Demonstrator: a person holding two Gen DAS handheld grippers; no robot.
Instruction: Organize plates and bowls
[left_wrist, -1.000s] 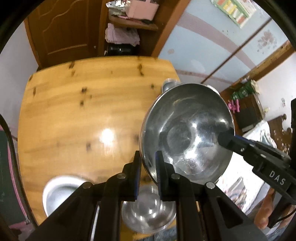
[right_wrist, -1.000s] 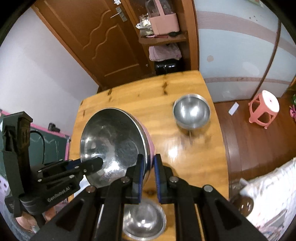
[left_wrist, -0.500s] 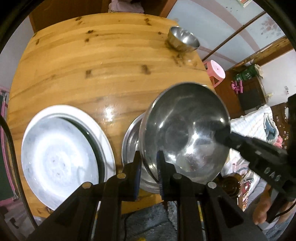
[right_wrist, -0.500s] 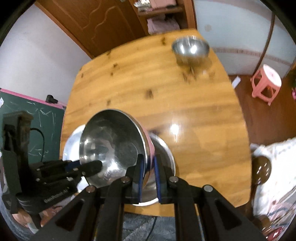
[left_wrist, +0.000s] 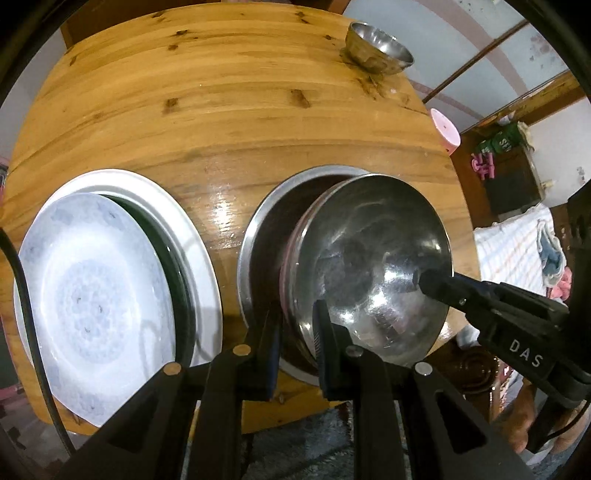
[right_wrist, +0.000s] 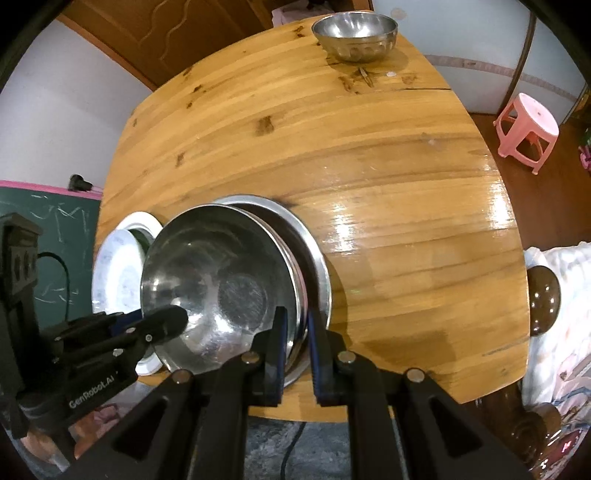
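The wooden worktop (right_wrist: 388, 192) is shown from both wrist views and serves as the landmark for all positions. At the near left of the worktop lies a stack of white plates (left_wrist: 110, 288); the patterned top plate sits off-centre on a plain white one, with a dark rim visible between them. Just beside the stack, toward the near middle of the worktop, a wide steel bowl (left_wrist: 255, 258) rests on the surface. Inside it a second steel bowl (right_wrist: 218, 291) is seen tilted, its open side turned toward the cameras, with a pink band showing on its outer wall; whether it already rests fully in the wide bowl cannot be told.

The left tool (left_wrist: 295, 332) is set across the near rim of the tilted bowl, one finger outside and one inside, with a visible gap between the pads; whether the rim is actually pinched cannot be told. The right tool (right_wrist: 295, 332) is set across the opposite rim, its pads narrowly apart with the rim between them and apparently pinching it.

A small steel bowl (right_wrist: 354, 35) stands alone at the far edge of the worktop, well apart from the others. A pink stool (right_wrist: 528, 129) stands on the floor beyond the worktop's right edge.
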